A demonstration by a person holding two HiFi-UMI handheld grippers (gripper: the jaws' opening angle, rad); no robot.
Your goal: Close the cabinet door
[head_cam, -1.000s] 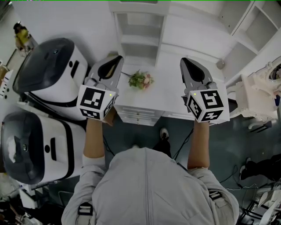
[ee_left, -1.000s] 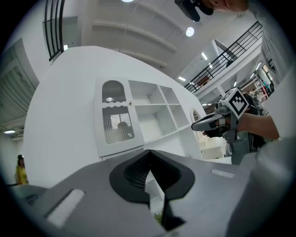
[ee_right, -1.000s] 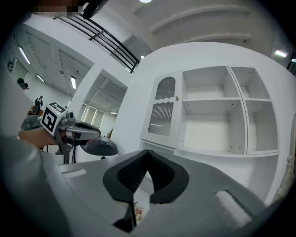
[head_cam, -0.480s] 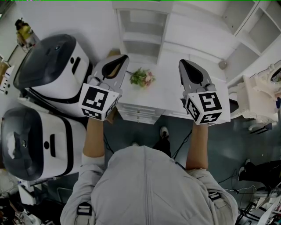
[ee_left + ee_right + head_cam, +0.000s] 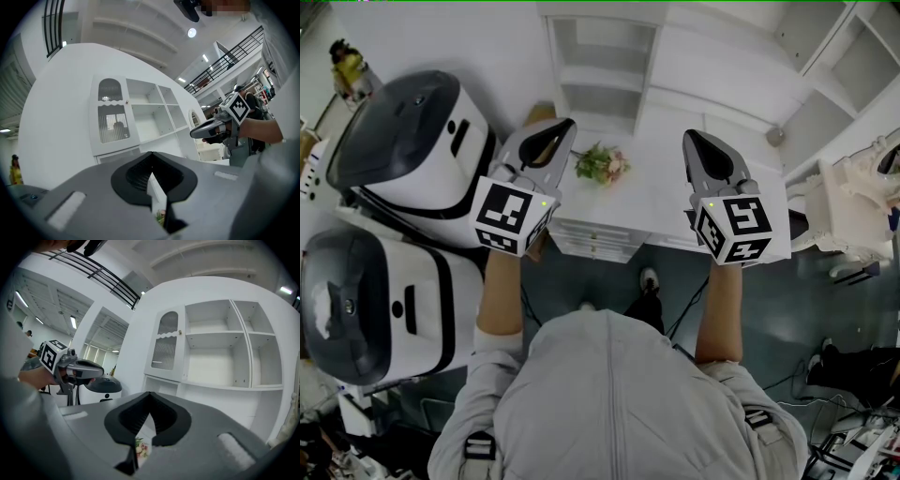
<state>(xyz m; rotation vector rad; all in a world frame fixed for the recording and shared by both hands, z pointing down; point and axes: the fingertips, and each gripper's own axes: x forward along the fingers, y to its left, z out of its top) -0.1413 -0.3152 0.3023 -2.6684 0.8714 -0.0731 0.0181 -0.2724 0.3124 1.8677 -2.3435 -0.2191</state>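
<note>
Flowers [image 5: 139, 446] show only as sliver behind right hand-held gripper [image 5: 150, 394]

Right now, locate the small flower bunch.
In the head view the flower bunch lies on the white counter between the left gripper and right gripper, nearer the left.

No readable text, label or number anywhere.

There are two grey plastic grippers: the left gripper [image 5: 558, 127] and the right gripper [image 5: 692, 137]. There are two big round white machines with dark tops: the far machine [image 5: 417, 145] and the near machine [image 5: 380, 305]. There is one small bunch of pink flowers [image 5: 602, 166], one tall white cabinet [image 5: 600, 86], one white cabinet door with ribbed glass [image 5: 165, 348], and one person in a grey top [image 5: 609, 403].
</note>
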